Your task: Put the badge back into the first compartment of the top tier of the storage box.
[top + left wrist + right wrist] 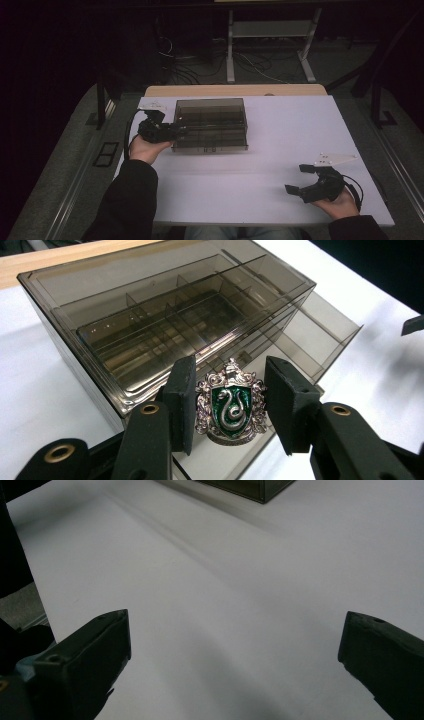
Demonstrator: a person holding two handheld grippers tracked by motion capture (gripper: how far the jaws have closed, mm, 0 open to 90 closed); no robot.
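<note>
A smoky see-through compartment box stands at the back left of the white table. My left gripper is at the box's left front corner. In the left gripper view it is shut on a silver crest badge with a green shield and a snake, held upright just in front of the box and over its low front ledge. My right gripper rests near the table's front right, open, with bare table between its jaws. A corner of the box shows far ahead of it.
A wooden strip runs along the table's far edge. Beyond it, white desk legs and loose cables lie on the dark floor. Bare white table stretches from the box to the right gripper.
</note>
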